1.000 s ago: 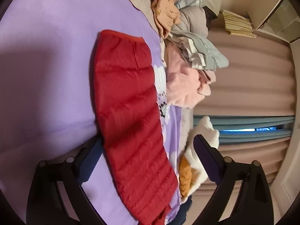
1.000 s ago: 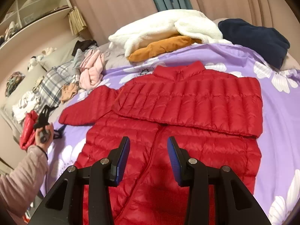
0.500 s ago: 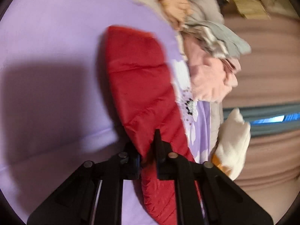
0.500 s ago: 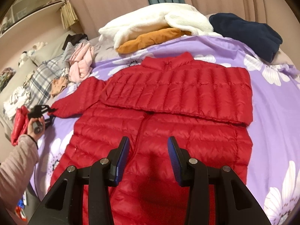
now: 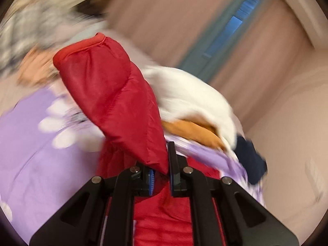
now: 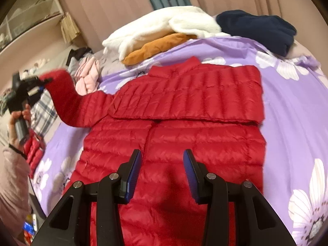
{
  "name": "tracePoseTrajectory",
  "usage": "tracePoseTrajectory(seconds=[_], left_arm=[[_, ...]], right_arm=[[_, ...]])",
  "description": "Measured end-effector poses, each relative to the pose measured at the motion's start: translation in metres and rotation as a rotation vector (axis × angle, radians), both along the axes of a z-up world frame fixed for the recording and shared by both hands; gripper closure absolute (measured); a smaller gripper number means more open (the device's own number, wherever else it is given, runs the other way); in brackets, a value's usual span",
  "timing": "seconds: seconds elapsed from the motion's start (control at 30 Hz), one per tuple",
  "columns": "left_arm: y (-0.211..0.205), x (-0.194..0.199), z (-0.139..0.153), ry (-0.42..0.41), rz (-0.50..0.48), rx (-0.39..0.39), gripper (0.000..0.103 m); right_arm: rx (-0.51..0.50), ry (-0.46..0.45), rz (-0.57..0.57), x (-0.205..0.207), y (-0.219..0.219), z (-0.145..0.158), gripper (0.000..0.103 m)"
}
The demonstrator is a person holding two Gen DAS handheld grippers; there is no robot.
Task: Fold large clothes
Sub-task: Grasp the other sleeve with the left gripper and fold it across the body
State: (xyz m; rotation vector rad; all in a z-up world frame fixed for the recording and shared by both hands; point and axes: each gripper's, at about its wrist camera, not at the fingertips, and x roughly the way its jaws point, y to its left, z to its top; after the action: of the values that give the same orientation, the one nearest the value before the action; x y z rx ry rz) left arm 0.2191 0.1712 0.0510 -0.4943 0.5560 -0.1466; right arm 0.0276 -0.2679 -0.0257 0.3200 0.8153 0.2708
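Observation:
A red quilted down jacket (image 6: 184, 131) lies spread on the purple flowered bedspread (image 6: 291, 106), one sleeve folded flat across its chest. My left gripper (image 5: 164, 168) is shut on the other red sleeve (image 5: 110, 94), which stands up in front of its camera with the cuff uppermost. In the right wrist view that left gripper (image 6: 44, 81) holds the sleeve (image 6: 67, 98) lifted off the bed at the left, gripped by a hand. My right gripper (image 6: 162, 160) hovers over the jacket's lower front, jaws apart, nothing between them.
A white fleece (image 6: 164, 24), an orange garment (image 6: 155, 47) and a navy garment (image 6: 258, 28) lie at the bed's far end. Pink clothes (image 6: 88, 78) and a plaid item (image 6: 44, 112) sit at the left. Another red piece (image 6: 32, 149) lies by the person's sleeve (image 6: 12, 184).
My left gripper closed on the flat sleeve, then swung up and rolled, lifting the sleeve off the bed. The right gripper drifted slightly closer over the jacket.

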Motion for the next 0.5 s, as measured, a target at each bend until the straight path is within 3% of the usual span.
tracePoseTrajectory(seconds=[0.1, 0.23, 0.37, 0.5], left_arm=[[-0.071, -0.006, 0.014, -0.026, -0.144, 0.07, 0.092], [-0.166, -0.007, 0.005, 0.006, -0.319, 0.153, 0.091], [-0.255, -0.012, -0.028, 0.083, -0.466, 0.262, 0.091], [-0.313, -0.01, -0.075, 0.194, -0.571, 0.375, 0.088]], right_arm=[[0.027, 0.002, -0.036, -0.007, -0.015, -0.001, 0.061], [0.053, 0.011, -0.093, -0.015, -0.037, -0.004, 0.061], [0.085, 0.027, -0.154, -0.023, -0.058, -0.011, 0.061], [0.126, 0.051, -0.207, -0.027, -0.076, -0.019, 0.061]])
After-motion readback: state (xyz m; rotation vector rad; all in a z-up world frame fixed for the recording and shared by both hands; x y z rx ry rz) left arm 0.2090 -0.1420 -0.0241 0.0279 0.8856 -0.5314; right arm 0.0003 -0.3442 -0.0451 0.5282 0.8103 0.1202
